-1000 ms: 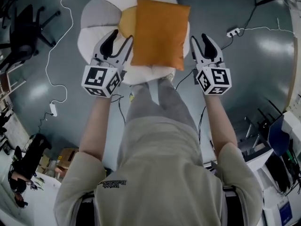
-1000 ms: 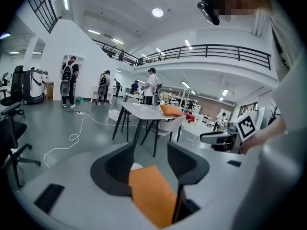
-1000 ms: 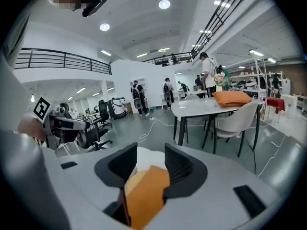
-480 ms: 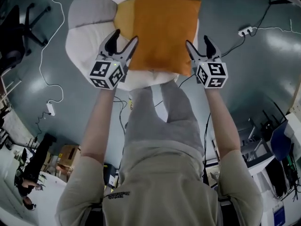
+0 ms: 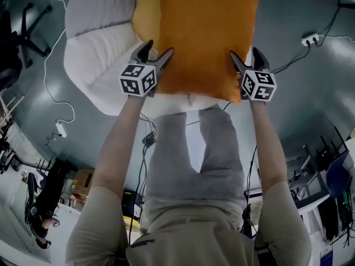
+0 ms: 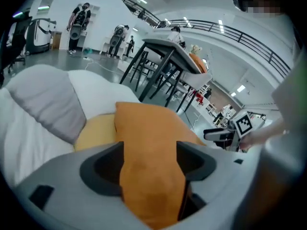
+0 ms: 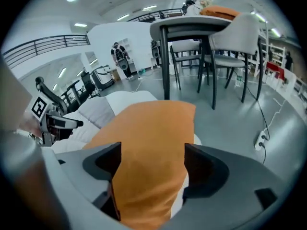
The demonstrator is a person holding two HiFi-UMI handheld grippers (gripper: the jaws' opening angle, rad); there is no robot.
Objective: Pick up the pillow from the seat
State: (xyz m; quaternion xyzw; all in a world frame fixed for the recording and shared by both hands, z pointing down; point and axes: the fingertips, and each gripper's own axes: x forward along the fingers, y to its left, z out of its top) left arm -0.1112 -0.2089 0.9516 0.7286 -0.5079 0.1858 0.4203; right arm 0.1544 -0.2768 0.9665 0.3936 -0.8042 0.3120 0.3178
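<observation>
The orange pillow [image 5: 202, 37] is found at 12 o'clock in the head view, resting on the white and grey seat [image 5: 105, 54], with a yellow cushion [image 5: 145, 13] tucked under it at its 10 o'clock. Its 8 o'clock edge is pinched in the left tongs [image 5: 157, 53] and its 4 o'clock edge in the right tongs [image 5: 244, 57]. Each pair is part-closed, with soft fabric filling the gap. A slip is judged possible if only loose cover is gripped, or if one side is raised first.
</observation>
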